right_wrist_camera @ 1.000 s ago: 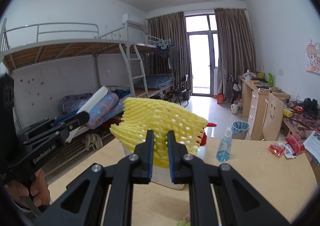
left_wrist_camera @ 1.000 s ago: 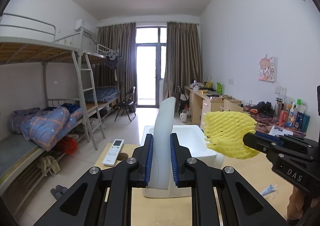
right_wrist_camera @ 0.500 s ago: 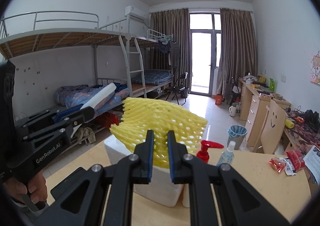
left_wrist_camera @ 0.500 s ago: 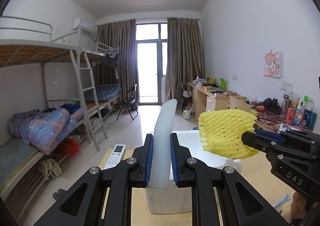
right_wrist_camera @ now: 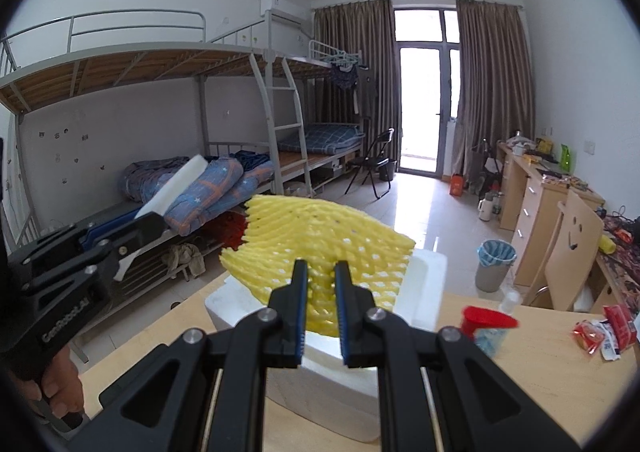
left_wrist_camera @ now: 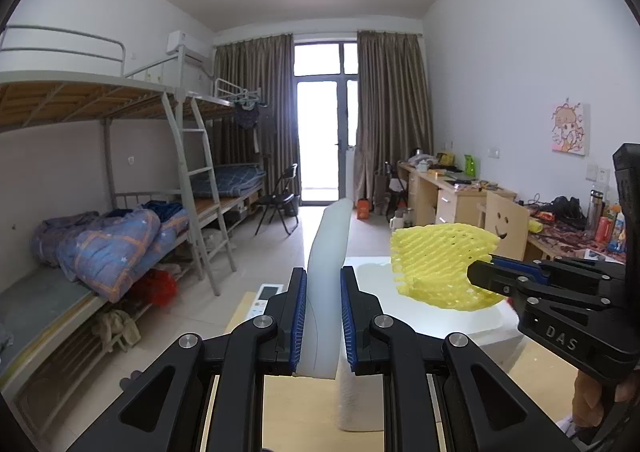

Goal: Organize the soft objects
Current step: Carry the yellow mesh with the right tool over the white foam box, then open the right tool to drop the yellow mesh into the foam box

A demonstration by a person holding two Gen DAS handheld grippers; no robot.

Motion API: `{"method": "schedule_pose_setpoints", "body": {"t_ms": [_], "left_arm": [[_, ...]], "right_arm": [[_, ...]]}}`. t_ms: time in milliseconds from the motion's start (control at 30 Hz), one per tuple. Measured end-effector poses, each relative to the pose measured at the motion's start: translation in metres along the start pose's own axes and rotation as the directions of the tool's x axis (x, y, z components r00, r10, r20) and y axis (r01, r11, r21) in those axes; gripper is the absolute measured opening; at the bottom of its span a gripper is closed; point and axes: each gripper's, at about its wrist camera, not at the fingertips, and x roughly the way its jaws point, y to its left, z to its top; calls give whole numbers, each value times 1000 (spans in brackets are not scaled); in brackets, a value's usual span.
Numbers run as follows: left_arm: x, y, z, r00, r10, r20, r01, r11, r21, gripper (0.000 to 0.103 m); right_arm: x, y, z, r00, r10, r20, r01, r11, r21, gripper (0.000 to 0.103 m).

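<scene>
Yellow foam net [right_wrist_camera: 324, 252], a soft lattice sleeve punched with diamond holes, is pinched flat at its near edge by the right gripper [right_wrist_camera: 321, 284], jaws clenched on it, held just above the open white styrofoam box [right_wrist_camera: 424, 288] on the pale wooden table [right_wrist_camera: 540, 384]. Left gripper [left_wrist_camera: 323, 316] clamps a smooth white foam strip [left_wrist_camera: 326, 252], thick, round-ended and standing upright, beside the net over the same box. Red pump bottle [right_wrist_camera: 486, 326] stands near the box.

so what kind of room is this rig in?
Looks like a shared dorm room: metal bunk beds with a ladder along one wall, a row of cluttered study desks opposite, and a wall air conditioner.
</scene>
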Motion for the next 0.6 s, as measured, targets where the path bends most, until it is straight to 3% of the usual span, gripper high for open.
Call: {"method": "schedule_pose_setpoints", "body": {"t_ms": [600], "left_arm": [[2,6,3,1000,20,-1,-20,1000,2,18]], "right_arm": [[35,-9,5,993,-47,-104,53,997,57,16]]}}
